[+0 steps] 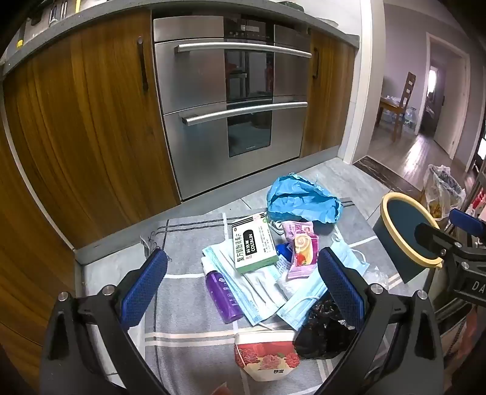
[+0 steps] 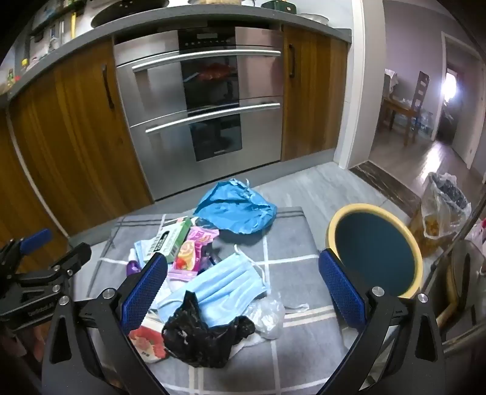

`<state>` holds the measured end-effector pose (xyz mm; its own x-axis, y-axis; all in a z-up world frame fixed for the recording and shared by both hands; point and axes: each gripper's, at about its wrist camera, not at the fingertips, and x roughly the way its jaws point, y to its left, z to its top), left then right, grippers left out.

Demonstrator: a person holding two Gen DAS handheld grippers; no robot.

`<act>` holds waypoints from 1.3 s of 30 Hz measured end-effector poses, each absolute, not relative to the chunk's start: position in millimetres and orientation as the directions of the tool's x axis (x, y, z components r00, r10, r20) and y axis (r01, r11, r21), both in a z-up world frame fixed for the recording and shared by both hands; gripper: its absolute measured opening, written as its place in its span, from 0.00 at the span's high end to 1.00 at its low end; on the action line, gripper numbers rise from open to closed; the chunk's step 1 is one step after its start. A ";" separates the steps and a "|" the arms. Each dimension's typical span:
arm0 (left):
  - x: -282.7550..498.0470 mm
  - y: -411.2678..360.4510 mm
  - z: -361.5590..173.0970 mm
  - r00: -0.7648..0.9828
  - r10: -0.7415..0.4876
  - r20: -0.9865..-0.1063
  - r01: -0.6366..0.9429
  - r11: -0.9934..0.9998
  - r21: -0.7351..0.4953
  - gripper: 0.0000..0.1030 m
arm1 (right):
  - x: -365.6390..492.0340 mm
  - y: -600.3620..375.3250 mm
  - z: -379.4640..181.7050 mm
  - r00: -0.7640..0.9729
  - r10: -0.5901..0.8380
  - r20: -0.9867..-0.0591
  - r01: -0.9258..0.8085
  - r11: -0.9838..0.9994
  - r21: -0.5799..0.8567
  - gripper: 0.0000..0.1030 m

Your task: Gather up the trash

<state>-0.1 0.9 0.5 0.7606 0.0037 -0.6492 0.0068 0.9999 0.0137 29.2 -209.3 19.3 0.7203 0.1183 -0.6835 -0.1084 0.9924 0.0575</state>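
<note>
Both my tongs, left gripper (image 1: 243,285) and right gripper (image 2: 243,285), hung spread and empty. Nothing was collected yet, I judged. Next, pinch the black bag (image 2: 203,334) low in frame and carry it to the bin (image 2: 376,252) at right.

Kitchen floor in front of a built-in appliance

A stainless steel double-drawer appliance (image 1: 234,103) with two curved bar handles sits between wooden cabinet doors (image 1: 88,121) under a grey countertop (image 2: 194,15). A grey checked cloth (image 2: 291,273) lies on the tiled floor. Through the doorway at right stand a wooden chair (image 1: 405,91) and table (image 1: 390,106).
</note>
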 end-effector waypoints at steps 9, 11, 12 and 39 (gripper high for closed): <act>0.9 0.1 -0.3 0.760 0.010 -0.650 0.009 1.000 0.026 0.05 | 29.7 -208.7 18.9 0.725 0.123 -0.678 -0.116 0.992 0.055 0.04; 0.3 0.3 -0.7 0.762 0.009 -0.648 0.010 1.000 0.025 0.05 | 30.2 -216.4 18.2 0.724 0.116 -0.680 -0.106 0.993 0.056 0.04; 0.7 0.4 -1.0 0.761 0.008 -0.649 0.011 1.000 0.025 0.05 | 29.5 -213.9 17.5 0.726 0.114 -0.679 -0.107 0.993 0.052 0.04; -0.7 0.1 3.3 0.764 0.013 -0.645 0.009 1.000 0.030 0.05 | 28.5 -212.8 20.4 0.725 0.107 -0.681 -0.098 0.994 0.051 0.04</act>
<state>-0.7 0.1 3.3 0.7642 0.0126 -0.6449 0.0089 0.9995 0.0300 28.5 -212.8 20.4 0.7246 0.1070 -0.6808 -0.0985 0.9938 0.0514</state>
